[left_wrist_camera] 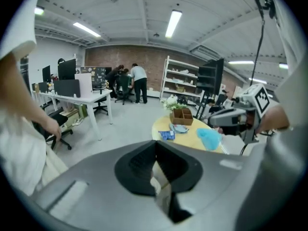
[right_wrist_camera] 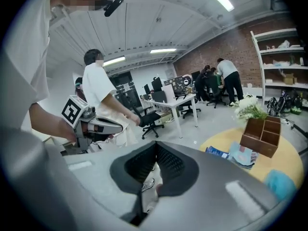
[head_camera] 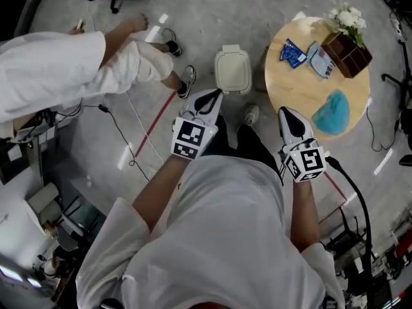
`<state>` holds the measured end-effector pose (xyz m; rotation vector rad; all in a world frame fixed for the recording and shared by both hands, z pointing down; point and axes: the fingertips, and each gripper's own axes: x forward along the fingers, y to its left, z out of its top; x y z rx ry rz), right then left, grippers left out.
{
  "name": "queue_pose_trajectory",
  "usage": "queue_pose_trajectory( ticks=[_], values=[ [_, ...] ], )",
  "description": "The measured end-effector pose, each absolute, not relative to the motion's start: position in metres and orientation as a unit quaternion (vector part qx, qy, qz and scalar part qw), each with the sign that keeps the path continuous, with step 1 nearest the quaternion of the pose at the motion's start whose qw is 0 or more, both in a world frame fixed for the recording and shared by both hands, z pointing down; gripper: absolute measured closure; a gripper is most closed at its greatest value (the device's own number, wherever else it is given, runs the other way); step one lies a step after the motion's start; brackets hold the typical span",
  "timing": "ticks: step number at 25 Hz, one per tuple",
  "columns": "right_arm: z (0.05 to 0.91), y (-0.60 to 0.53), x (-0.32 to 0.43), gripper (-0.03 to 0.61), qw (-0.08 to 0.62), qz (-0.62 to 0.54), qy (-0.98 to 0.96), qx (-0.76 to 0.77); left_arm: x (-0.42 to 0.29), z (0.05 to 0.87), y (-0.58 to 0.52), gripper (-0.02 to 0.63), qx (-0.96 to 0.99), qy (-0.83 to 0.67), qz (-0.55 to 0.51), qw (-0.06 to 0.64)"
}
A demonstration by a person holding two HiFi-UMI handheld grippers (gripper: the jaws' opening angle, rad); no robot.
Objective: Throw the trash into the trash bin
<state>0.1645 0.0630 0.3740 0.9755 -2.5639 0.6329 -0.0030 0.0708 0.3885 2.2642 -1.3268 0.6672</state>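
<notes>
Claws clenching on nothing: left claw point(head_camera: 214, 94), right claw point(head_camera: 284, 111).
Blue trash point(head_camera: 331, 113) is sitting on the counter point(head_camera: 290, 85) just right of the right claw; trash bin point(head_camera: 232, 69) is standing ahead of the left claw.

Upper right: pale yellow wood round table point(head_camera: 290, 95), turquoise fuzzy lump point(head_camera: 333, 113), blue packet point(head_camera: 293, 52), dark brown box point(head_camera: 347, 53), white flowers point(head_camera: 347, 17). Upper middle: off-white trash bin point(head_camera: 232, 69). Grey floor point(head_camera: 212, 11), red stripe point(head_camera: 156, 120). White-and-black left gripper point(head_camera: 212, 95) and right gripper point(head_camera: 285, 112), cubes patterned in black-and-white squares. Lower middle: white shirt point(head_camera: 225, 237).
</notes>
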Motion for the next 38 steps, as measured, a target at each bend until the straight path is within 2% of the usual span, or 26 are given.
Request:
queue_pose_trajectory(
  ticks=[13, 38],
  values=[
    [0.430, 0.071, 0.155, 0.577, 0.186, 0.253, -0.883, 0.348, -0.014, 0.474, 0.074, 0.611, 0.812, -0.456, 0.271, 0.243],
    [0.587, 0.095, 0.140, 0.577, 0.226, 0.315, -0.855, 0.345, 0.003, 0.732, 0.111, 0.611, 0.776, -0.406, 0.339, 0.345]
  ],
)
